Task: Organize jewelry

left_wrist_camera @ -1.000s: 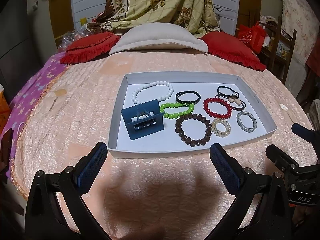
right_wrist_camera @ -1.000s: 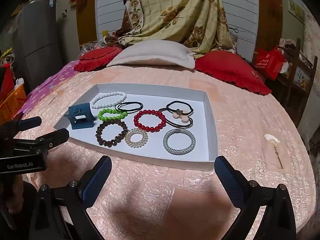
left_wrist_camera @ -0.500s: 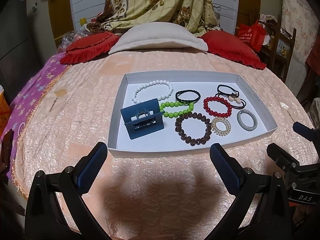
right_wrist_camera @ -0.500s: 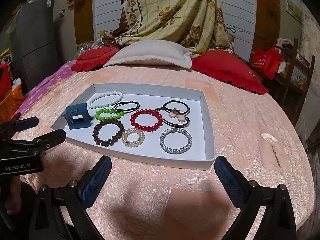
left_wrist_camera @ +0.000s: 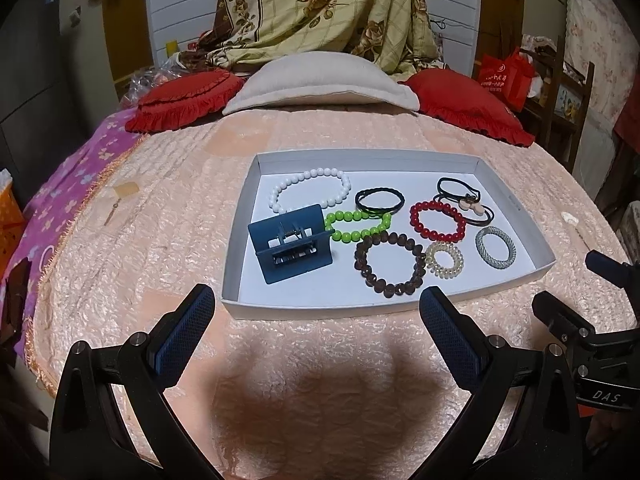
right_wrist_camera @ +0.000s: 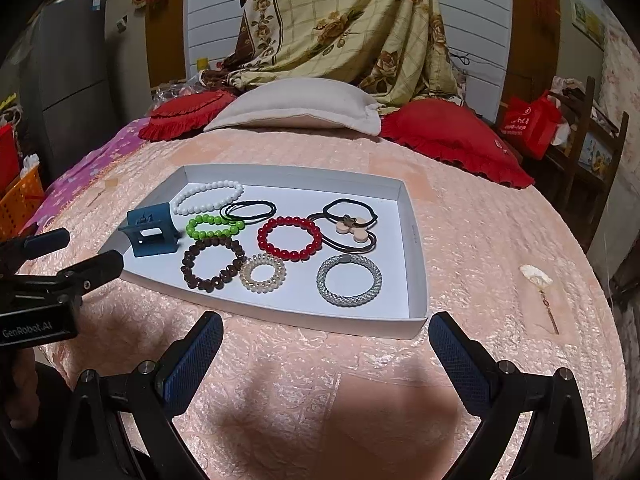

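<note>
Left tongs [left_wrist_camera: 316,316] and right tongs [right_wrist_camera: 326,336] both spread wide, empty, hovering near shallow white cardboard tray [right_wrist_camera: 416,240] holding beaded bracelets on peach quilted bed [right_wrist_camera: 480,232].

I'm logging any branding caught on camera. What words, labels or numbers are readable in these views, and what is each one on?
"GenRobot.AI": on the body of the left gripper, seen in the right wrist view.
"DAS": on the body of the right gripper, seen in the left wrist view; the rest is cut off.
White print and a round logo on the red bag: too small to read.
Sticker on the grey fridge: too blurred to read.
</note>
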The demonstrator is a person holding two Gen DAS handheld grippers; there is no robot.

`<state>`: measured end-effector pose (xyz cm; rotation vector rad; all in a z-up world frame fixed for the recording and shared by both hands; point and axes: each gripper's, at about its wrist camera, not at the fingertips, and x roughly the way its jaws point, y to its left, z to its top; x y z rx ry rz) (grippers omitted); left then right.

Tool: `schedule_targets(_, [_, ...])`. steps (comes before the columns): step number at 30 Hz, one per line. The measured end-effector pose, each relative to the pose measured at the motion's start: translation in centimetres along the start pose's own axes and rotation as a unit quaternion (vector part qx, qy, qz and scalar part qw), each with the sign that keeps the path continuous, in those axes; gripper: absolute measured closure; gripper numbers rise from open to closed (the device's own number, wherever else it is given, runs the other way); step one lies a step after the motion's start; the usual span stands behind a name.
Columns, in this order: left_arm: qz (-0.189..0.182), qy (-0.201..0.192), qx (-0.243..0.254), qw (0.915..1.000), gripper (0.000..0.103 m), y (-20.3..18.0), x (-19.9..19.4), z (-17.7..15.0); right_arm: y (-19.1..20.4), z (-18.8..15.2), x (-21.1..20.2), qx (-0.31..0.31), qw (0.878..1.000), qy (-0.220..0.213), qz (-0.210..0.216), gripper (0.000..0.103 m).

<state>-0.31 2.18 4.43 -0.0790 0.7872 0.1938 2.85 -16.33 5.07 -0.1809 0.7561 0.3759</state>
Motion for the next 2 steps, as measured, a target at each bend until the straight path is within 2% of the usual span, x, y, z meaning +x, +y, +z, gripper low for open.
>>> schedule_targets(2, [0.001, 0.001, 0.000, 1.0000, 0.000, 0.02, 0.07, 0.05, -0.03, 0.00, -0.01, 0.000, 1.000, 0.000, 0.000, 0.001])
